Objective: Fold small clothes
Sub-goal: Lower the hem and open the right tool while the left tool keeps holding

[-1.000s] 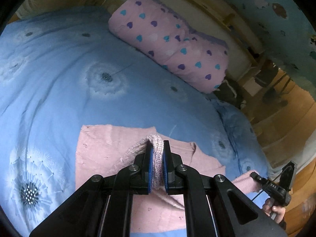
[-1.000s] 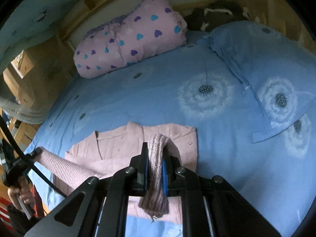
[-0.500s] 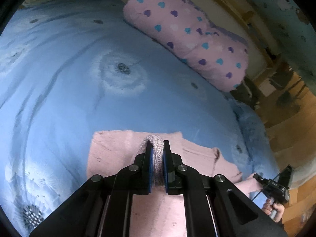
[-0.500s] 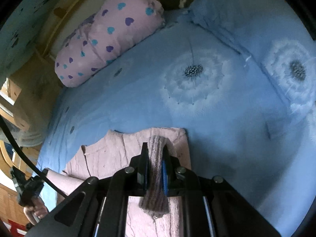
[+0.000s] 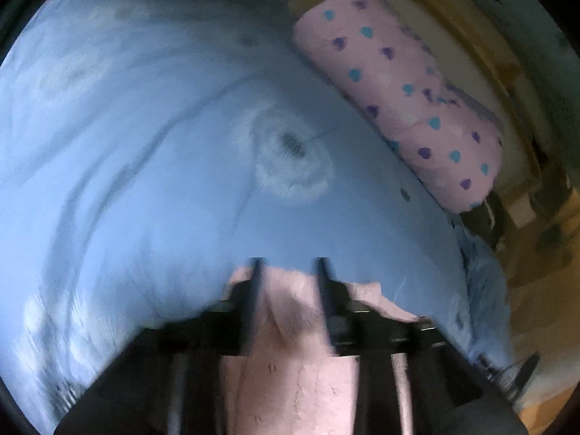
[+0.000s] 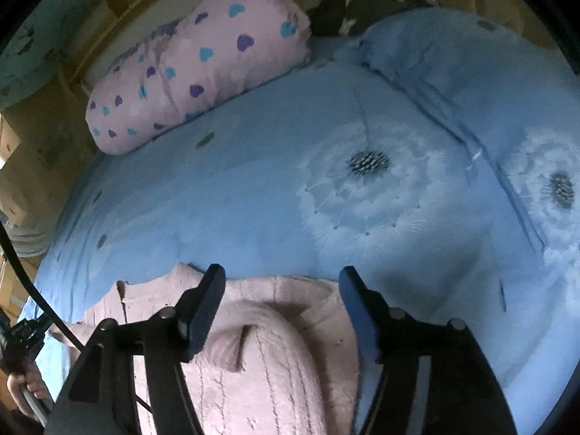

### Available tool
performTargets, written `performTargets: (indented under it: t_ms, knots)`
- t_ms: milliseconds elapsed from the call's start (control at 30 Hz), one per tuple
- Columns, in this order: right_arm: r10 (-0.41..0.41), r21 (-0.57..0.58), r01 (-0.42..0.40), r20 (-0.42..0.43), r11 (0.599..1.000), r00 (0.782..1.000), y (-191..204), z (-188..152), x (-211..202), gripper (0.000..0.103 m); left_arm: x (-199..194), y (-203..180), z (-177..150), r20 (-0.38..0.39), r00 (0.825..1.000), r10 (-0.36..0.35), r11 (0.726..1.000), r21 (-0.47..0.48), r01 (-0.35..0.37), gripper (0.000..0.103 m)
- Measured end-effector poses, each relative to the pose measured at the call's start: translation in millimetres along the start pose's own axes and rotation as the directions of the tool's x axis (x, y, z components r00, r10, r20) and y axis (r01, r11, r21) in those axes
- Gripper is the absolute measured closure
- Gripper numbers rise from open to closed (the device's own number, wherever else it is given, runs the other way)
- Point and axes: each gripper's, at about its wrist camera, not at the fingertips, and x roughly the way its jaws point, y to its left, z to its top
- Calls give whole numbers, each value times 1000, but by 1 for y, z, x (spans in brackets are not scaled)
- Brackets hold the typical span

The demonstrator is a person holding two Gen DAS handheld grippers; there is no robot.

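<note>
Both claws are hanging open: right claw & left claw, gripping nothing. The folded soft pink knit sweater is lying right under them, near the blue bed's front edge, w/ fold running left-right.

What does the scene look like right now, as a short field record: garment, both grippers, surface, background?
garment: pink knit sweater, lying on the bed, a ribbed part folded over its body
left gripper: jaws apart, nothing clamped, over the sweater; view blurred
right gripper: jaws wide apart, nothing between them, over the sweater
surface: blue duvet with white dandelion print
background: pink pillow with purple and teal hearts at the far edge; dark item behind it, unclear
fold state: one fold laid down, garment not yet compact
</note>
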Motion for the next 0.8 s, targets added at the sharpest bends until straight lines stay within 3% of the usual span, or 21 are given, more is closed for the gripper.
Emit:
performTargets:
  t_ms: [67, 133, 300, 433, 533, 567, 633, 700, 800]
  knots:
    - [-59, -46, 60, 15, 997, 998, 3, -10, -6, 33, 5, 3, -5, -75, 995, -73, 996, -58, 69, 76]
    - [-82, -81, 83, 5, 993, 997, 6, -17, -8, 32, 3, -3, -13, -107, 986, -128, 991, -47, 123, 76]
    - [-72, -122, 63, -70, 991, 995, 15, -29, 0, 31, -25, -25, -50, -28, 997, -78, 995, 56, 80, 69]
    - [-97, -178, 78, -97, 981, 991, 25, -44, 0, 31, -28, -44, -89, -104, 990, -94, 982, 153, 109, 69]
    - [-100, -202, 79, -95, 976, 990, 29, -55, -11, 30, -18, -60, -107, -145, 989, -22, 971, 234, 56, 69]
    - [-96, -207, 76, -92, 975, 991, 30, -60, -14, 25, -10, -61, -111, -163, 987, -1, 968, 248, 42, 69]
    - [-100, -239, 68, -125, 969, 987, 30, -75, -14, 20, 9, -53, -118, -195, 980, 49, 970, 243, 0, 69]
    - [-166, -270, 128, -121, 954, 979, 29, -93, -16, 20, 23, -41, -123, -217, 974, 69, 974, 227, -19, 69]
    - [-209, -313, 170, -96, 934, 973, 31, -113, -27, 21, 13, -39, -121, -160, 985, 57, 968, 252, -15, 74]
